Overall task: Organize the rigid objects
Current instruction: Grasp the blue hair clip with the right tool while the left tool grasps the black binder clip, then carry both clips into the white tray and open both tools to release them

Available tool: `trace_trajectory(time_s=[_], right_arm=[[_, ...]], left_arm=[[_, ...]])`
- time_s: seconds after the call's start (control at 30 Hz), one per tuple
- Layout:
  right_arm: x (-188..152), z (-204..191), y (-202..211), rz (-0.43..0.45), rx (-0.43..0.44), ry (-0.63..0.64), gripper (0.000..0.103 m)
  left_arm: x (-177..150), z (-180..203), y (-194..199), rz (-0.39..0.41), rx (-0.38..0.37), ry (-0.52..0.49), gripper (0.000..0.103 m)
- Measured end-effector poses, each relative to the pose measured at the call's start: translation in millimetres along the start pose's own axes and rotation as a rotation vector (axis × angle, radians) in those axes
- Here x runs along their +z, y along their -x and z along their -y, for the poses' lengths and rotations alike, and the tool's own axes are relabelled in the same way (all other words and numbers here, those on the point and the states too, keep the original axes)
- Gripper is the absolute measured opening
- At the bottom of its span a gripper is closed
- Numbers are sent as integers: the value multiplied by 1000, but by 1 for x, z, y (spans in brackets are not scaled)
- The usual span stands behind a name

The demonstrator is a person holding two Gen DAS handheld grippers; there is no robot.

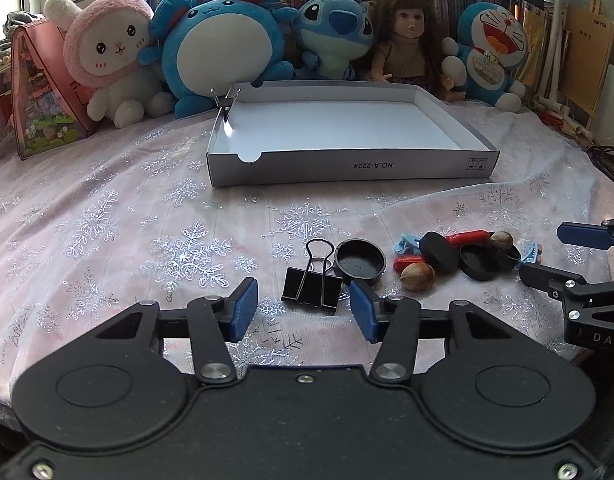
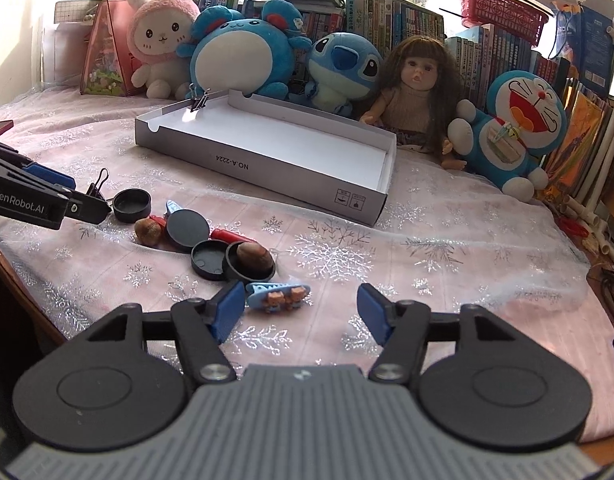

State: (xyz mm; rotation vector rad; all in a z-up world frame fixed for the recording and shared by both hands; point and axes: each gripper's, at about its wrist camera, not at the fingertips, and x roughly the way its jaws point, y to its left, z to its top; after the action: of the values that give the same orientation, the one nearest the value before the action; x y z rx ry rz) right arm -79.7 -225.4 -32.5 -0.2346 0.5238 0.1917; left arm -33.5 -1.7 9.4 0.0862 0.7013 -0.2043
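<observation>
Where sheer snowflake cloth (image 1: 107,220) spreads, glossy binder clip (image 1: 311,286), round caps, shallow cardboard tray (image 1: 347,168).

Sunlit bookshelves (image 2: 407,20) stand behind a snowflake-patterned pink tablecloth (image 1: 107,220).

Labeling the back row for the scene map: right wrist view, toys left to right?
Pink bunny plush → blue round-eared plush → blue alien plush → doll → blue cat plush.

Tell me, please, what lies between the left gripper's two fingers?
In the left wrist view, a black binder clip lies on the cloth between the left gripper fingers; neither pad touches it.
</observation>
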Motion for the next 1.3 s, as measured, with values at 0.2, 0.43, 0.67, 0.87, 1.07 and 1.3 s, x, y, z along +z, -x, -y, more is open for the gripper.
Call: trace_trajectory(time_s=[0.2, 0.43, 0.67, 0.87, 1.07, 1.3], right_arm=[[0, 1, -6, -8, 43, 34, 63], [2, 5, -14, -8, 81, 24, 55], [3, 5, -13, -17, 86, -24, 45], [7, 11, -6, -20, 90, -107, 44], [23, 23, -4, -15, 64, -171, 44], [44, 36, -27, -41, 37, -257, 44]], left_arm=[[3, 2, -3, 20, -12, -32, 46], [1, 6, -15, 11, -22, -42, 43], [5, 3, -16, 8, -33, 3, 32], [10, 2, -10, 14, -31, 13, 32], [30, -6, -3, 67, -40, 50, 32], [66, -14, -18, 92, -58, 85, 32]])
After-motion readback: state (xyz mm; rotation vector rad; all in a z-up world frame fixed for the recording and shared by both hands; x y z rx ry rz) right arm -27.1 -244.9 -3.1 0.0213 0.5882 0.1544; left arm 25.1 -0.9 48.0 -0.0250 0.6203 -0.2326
